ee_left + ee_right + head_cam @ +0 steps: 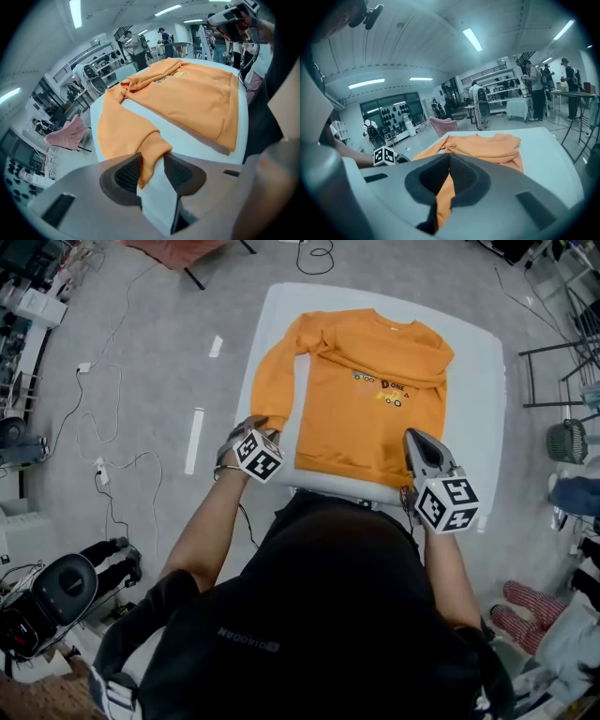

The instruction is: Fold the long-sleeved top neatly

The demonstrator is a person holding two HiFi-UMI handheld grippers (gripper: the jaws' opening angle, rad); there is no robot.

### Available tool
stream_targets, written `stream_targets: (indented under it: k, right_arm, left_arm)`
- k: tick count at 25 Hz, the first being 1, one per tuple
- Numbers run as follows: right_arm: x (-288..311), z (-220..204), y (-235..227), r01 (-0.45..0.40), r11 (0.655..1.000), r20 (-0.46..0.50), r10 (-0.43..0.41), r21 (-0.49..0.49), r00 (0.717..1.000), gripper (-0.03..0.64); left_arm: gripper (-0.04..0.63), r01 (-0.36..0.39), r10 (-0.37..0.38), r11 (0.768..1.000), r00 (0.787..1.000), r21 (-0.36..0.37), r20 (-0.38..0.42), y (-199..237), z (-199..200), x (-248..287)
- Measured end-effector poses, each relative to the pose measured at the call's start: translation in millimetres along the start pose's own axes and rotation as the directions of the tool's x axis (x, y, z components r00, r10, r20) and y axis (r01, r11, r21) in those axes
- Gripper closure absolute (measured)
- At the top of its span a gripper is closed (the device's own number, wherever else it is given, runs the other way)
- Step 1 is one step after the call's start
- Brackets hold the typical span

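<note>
Left gripper (152, 171) gapes around the sleeve cuff (151, 151) at the table's (487, 381) left edge; right gripper (449, 174) pinches the near hem (443, 202).

Bright, even light falls from the ceiling strip lights (472, 39); shadows stay soft. Both gripper views bend strongly and darken toward their round edges.

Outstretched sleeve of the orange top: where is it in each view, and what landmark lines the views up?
Head view: the outstretched sleeve runs down the picture's left to the left gripper.
Left gripper view: centre-left, with its cuff between the open jaws.
Right gripper view: a thin orange strip at the left, its cuff end hidden.
Shared landmark: the white table.
</note>
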State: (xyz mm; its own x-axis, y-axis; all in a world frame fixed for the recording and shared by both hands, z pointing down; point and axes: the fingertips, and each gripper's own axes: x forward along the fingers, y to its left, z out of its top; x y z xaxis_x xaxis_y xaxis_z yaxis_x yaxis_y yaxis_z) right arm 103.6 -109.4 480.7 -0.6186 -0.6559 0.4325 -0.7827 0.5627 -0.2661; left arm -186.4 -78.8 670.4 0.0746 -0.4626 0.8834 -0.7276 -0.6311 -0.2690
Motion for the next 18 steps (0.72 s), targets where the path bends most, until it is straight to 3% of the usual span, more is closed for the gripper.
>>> stream_targets:
  k: [1, 2, 5, 7, 9, 11, 13, 14, 16, 18]
  right_arm:
    - [0, 0, -1, 0.000, 1.000, 0.001, 0.000, 0.001, 1.000, 0.611]
    - [-1, 0, -2, -0.001, 1.000, 0.002, 0.001, 0.004, 1.000, 0.611]
    - [-2, 2, -5, -0.006, 1.000, 0.007, 0.006, 0.017, 1.000, 0.611]
    - [-2, 2, -8, -0.010, 1.000, 0.008, 0.010, 0.016, 1.000, 0.611]
    - [-3, 3, -10, -0.013, 1.000, 0.010, 0.013, 0.016, 1.000, 0.611]
    - [-4, 4, -14, -0.017, 1.000, 0.013, 0.017, 0.018, 1.000, 0.611]
    - [-5, 5, -18, -0.019, 1.000, 0.017, 0.019, 0.021, 1.000, 0.611]
    - [-6, 5, -20, -0.021, 1.000, 0.019, 0.020, 0.024, 1.000, 0.611]
    - [-8, 6, -24, -0.025, 0.999, 0.027, 0.024, 0.029, 0.999, 0.611]
    - [-8, 8, -27, -0.030, 0.999, 0.034, 0.029, 0.031, 0.999, 0.611]
  left_arm:
    - [0.450, 0.001, -0.001, 1.000, 1.000, -0.024, 0.001, 2, 0, 1]
    - [0.555, -0.002, 0.002, 0.999, 1.000, -0.054, 0.005, 6, 0, 0]
    - [0.574, 0.040, -0.030, 0.980, 0.998, -0.193, 0.054, 13, 6, -9]
    - [0.574, 0.098, -0.060, 0.943, 0.990, -0.318, 0.128, 20, 13, -22]
    - [0.574, 0.163, -0.067, 0.877, 0.973, -0.452, 0.221, 33, 22, -38]
    - [0.574, 0.251, -0.061, 0.779, 0.942, -0.575, 0.330, 49, 34, -56]
    - [0.574, 0.336, -0.040, 0.683, 0.904, -0.649, 0.425, 66, 48, -76]
    - [0.574, 0.367, -0.025, 0.649, 0.886, -0.666, 0.464, 75, 56, -87]
    - [0.574, 0.406, 0.009, 0.614, 0.854, -0.678, 0.520, 92, 74, -109]
    - [0.574, 0.423, 0.043, 0.606, 0.829, -0.674, 0.558, 109, 94, -133]
